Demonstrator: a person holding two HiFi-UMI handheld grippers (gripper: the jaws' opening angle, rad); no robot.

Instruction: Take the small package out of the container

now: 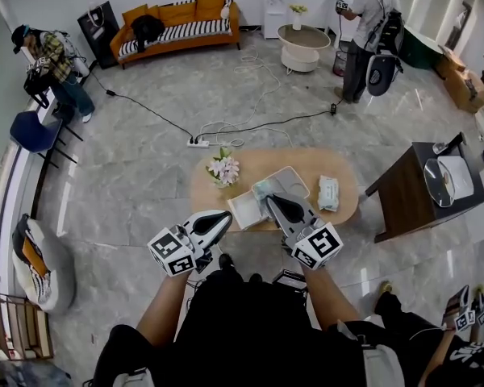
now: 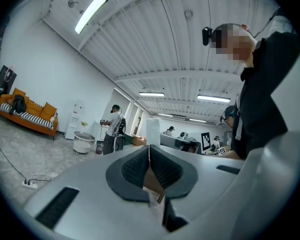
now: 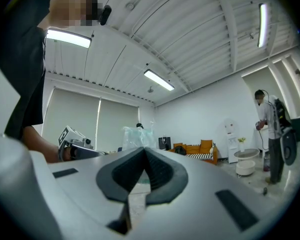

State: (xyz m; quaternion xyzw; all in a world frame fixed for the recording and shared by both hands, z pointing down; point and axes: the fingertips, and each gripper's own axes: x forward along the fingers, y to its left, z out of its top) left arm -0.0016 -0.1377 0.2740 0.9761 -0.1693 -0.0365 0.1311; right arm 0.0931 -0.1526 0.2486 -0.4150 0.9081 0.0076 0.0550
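Note:
On the oval wooden table (image 1: pixel 339 168) lie a white open container (image 1: pixel 247 210) and a white tray (image 1: pixel 290 180), with a pale teal package (image 1: pixel 268 188) at the tray's near edge. A white soft package (image 1: pixel 328 192) lies further right. My left gripper (image 1: pixel 224 218) hangs shut just off the table's near edge, left of the container, with nothing in it. My right gripper (image 1: pixel 273 200) is shut and empty, its tip over the container's right side beside the teal package. In the right gripper view that clear teal package (image 3: pixel 137 136) stands just beyond the closed jaws.
A small bunch of white flowers (image 1: pixel 224 168) stands on the table's left end. A dark side table (image 1: pixel 407 192) with a white appliance is to the right. A power strip (image 1: pixel 198 143) and cables lie on the floor behind. People stand farther off.

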